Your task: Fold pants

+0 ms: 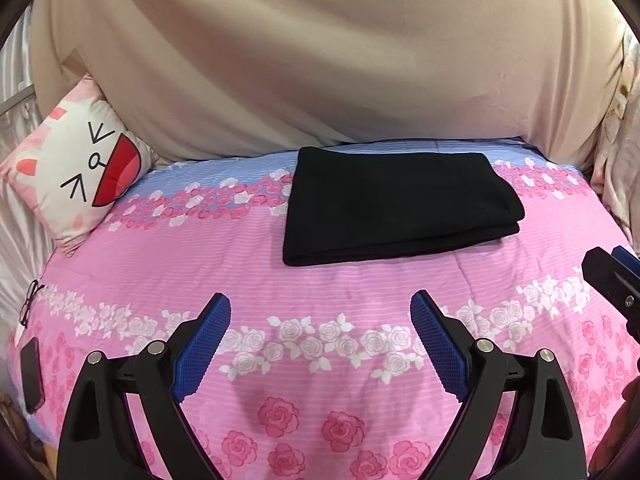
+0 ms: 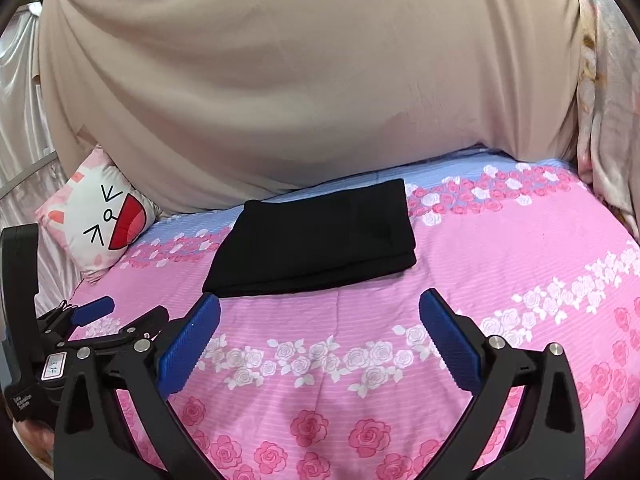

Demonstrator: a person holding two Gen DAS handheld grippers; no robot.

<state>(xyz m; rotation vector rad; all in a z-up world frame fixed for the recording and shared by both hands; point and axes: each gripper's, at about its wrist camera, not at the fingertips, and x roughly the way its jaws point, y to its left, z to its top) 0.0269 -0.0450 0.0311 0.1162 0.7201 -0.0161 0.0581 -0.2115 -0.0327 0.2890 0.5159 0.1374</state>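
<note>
Black pants (image 1: 400, 206) folded into a neat layered rectangle at frame centre on pink rose bedspread (image 1: 344, 292), left gripper (image 1: 320, 344) and right gripper (image 2: 320, 346) both spread wide, empty.

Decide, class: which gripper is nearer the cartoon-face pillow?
Left. The left gripper sits on the pillow's side of the bed; the right gripper is further across, facing the folded pants.

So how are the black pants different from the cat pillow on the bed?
The pants are plain black; the pillow is white and pink with a cartoon face. The pants lie flat and folded mid-bed; the pillow is propped up tilted at the left edge. Both rest on the flowered bedspread.
</note>
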